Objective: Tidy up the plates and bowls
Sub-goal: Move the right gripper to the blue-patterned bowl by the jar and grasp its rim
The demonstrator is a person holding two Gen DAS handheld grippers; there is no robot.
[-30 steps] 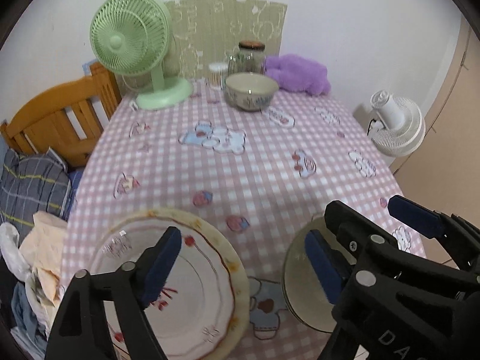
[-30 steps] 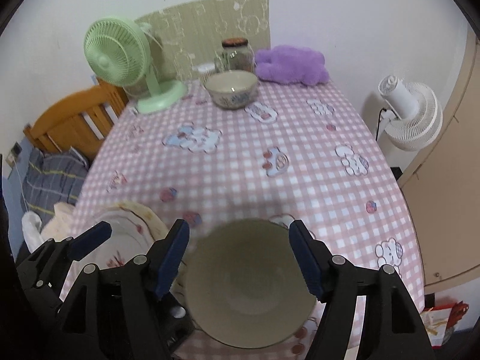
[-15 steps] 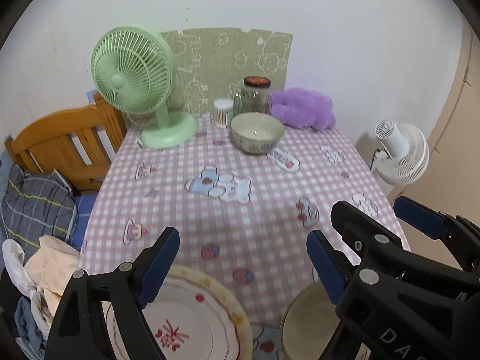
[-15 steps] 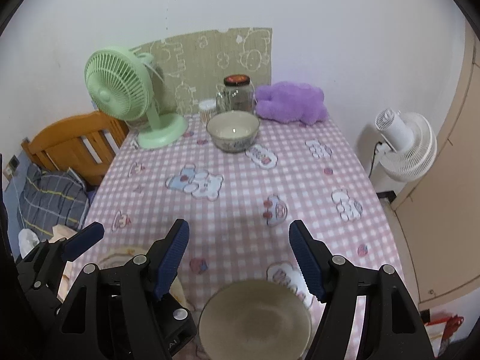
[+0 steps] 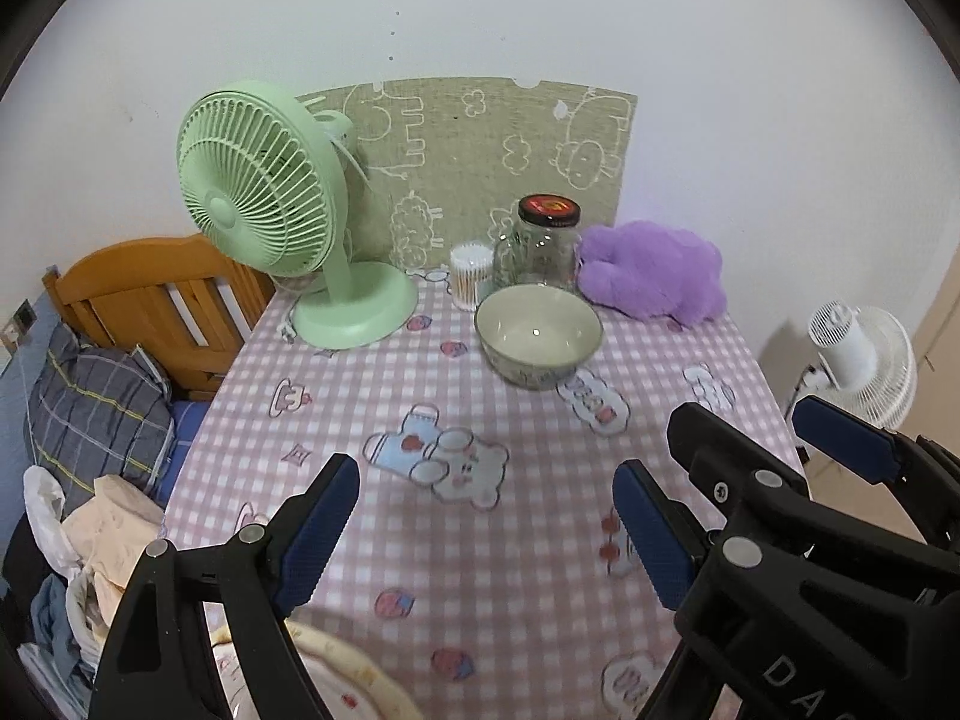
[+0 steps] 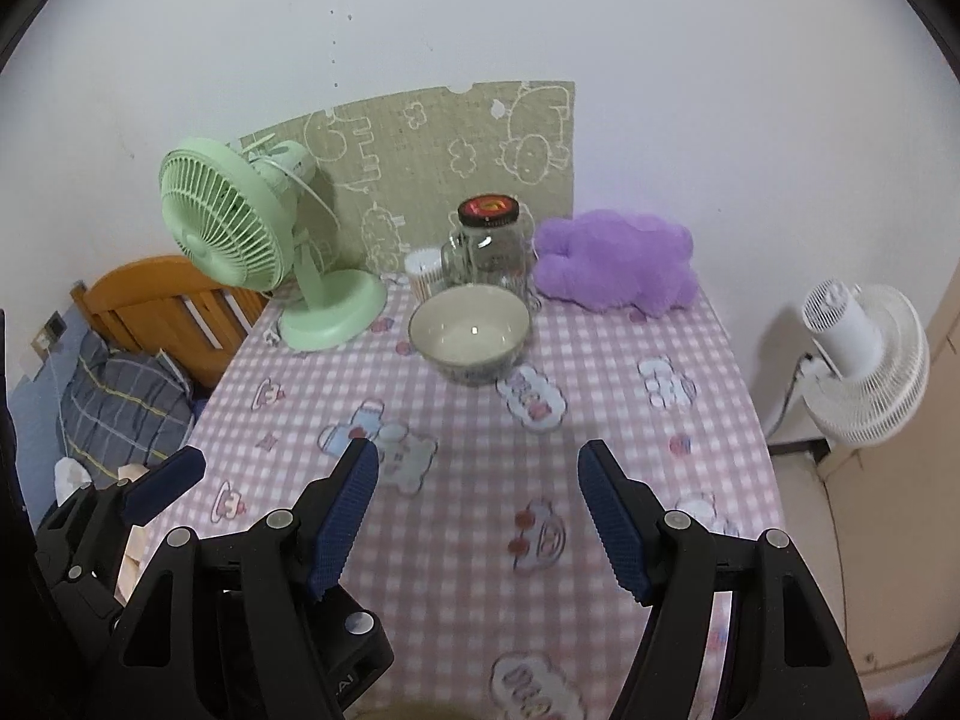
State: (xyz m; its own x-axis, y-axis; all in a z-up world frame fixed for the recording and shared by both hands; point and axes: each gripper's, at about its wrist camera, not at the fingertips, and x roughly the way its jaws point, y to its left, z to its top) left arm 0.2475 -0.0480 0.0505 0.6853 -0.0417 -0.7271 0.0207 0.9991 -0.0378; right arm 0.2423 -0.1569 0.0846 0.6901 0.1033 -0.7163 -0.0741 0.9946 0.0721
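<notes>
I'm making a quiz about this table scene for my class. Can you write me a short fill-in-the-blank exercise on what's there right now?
1. The desk fan standing on the table is ____ in colour.
2. The glass jar behind the bowl has its lid ____.
3. The plush toy by the wall is ____.
4. Between the fingers of the right gripper there is ____.

Missing words: green; on; purple; nothing

Your left gripper [image 5: 486, 531] open, empty, above tablecloth [image 5: 516, 540]; plate [image 5: 336, 678] edge below; bowl [image 5: 538, 335] far, near jar [image 5: 543, 246].
</notes>
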